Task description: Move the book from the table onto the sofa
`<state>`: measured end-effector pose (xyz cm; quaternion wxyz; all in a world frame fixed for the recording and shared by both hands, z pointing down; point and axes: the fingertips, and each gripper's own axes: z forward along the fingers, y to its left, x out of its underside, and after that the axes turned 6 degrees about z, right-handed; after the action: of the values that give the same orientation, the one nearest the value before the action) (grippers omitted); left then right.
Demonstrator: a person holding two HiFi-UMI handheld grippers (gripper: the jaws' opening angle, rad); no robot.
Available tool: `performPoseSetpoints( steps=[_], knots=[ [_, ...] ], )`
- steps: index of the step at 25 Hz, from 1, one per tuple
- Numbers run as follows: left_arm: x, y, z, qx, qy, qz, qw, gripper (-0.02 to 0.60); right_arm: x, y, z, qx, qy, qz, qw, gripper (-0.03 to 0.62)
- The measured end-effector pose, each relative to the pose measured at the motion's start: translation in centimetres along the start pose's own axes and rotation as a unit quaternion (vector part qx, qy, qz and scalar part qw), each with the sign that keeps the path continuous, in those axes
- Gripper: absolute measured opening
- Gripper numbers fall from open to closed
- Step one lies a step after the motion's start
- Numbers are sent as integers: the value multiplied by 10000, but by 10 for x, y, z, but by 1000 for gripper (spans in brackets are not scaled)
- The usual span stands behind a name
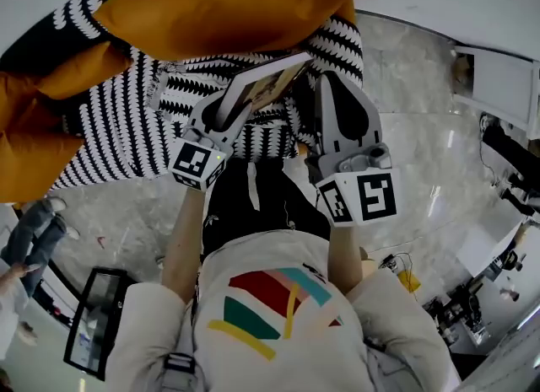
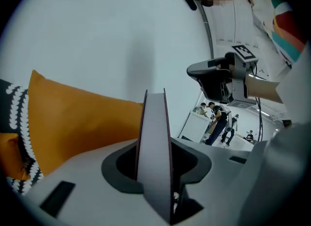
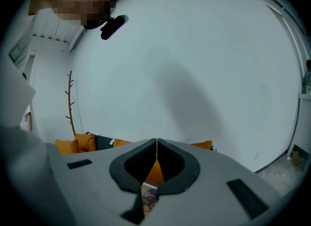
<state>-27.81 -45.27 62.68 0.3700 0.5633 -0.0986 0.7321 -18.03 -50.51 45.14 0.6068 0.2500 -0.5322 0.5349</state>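
The book (image 1: 268, 81) hangs tilted over the sofa (image 1: 135, 129), which has a black-and-white patterned cover. My left gripper (image 1: 234, 105) is shut on the book's lower edge. In the left gripper view the book (image 2: 154, 137) stands edge-on, and my left gripper (image 2: 155, 164) has a jaw pressed on each side of it. Just right of the book, my right gripper (image 1: 326, 80) is shut with nothing in it. In the right gripper view its tips (image 3: 156, 145) meet. Through the gap below them a bit of the book's cover (image 3: 148, 198) shows.
A big orange cushion (image 1: 224, 7) lies on the sofa beyond the book, and another (image 1: 34, 120) at the left. Pale marble floor (image 1: 422, 129) runs to the right, with equipment (image 1: 506, 171) at its edge. A person's legs (image 1: 34, 226) stand at the left.
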Motion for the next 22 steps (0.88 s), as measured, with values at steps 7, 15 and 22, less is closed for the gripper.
performPoseSetpoints(
  steps=[7,15,22],
  knots=[
    [76,33,42,255,628,-456,9967,154,53,-17,47,-130,533,253,9982,14],
    [140,68,46,-59,1258,-604,9902,155,81,-15,67,-251,810,311,9959,14],
    [147,100,53,-1356,1904,612,9704,343,77,-13,63,-335,846,327,9953,14]
  ],
)
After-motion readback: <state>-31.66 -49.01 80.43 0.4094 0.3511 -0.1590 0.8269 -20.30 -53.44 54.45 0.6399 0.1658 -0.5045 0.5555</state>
